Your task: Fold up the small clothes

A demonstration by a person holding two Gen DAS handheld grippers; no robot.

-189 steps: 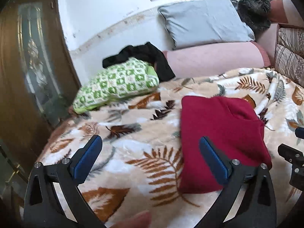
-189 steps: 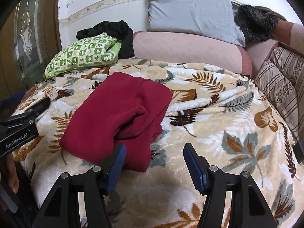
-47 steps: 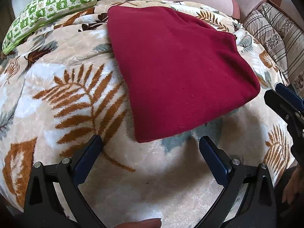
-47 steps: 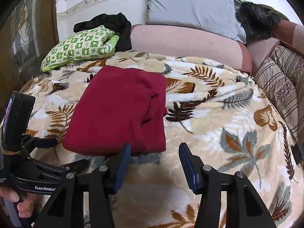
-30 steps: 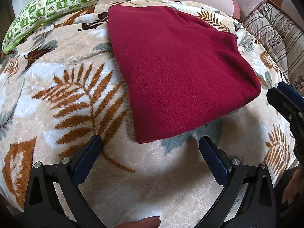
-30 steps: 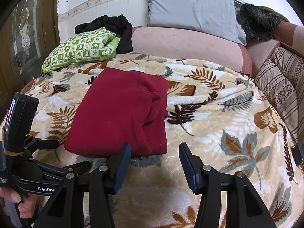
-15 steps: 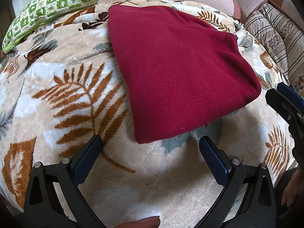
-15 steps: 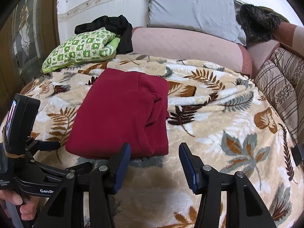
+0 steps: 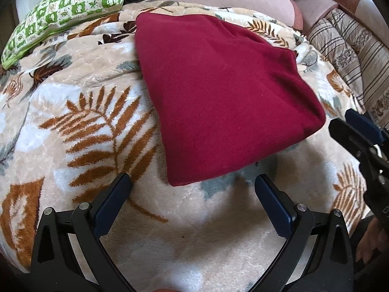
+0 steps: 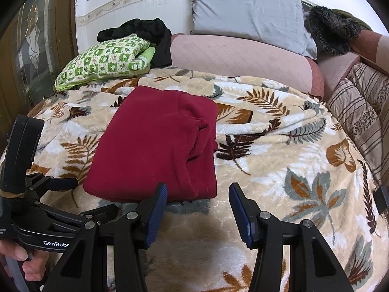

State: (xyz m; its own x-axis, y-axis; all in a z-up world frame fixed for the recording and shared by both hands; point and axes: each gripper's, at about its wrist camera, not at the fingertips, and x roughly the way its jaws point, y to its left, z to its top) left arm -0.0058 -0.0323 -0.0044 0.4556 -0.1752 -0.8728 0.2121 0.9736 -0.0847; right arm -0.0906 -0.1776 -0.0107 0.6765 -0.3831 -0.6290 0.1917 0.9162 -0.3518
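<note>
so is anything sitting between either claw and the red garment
Nothing visible. The left claw and the right claw are both open, just short of the near edge of the folded red garment, with only bare leaf-print blanket in the gap.

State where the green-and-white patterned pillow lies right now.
In the right wrist view, the green-and-white patterned pillow lies at the bed's far left, beyond the folded dark red fleece garment, with a black cloth draped behind it.

Folded red garment [image 9: 218, 92] (flat, bed-top)
</note>
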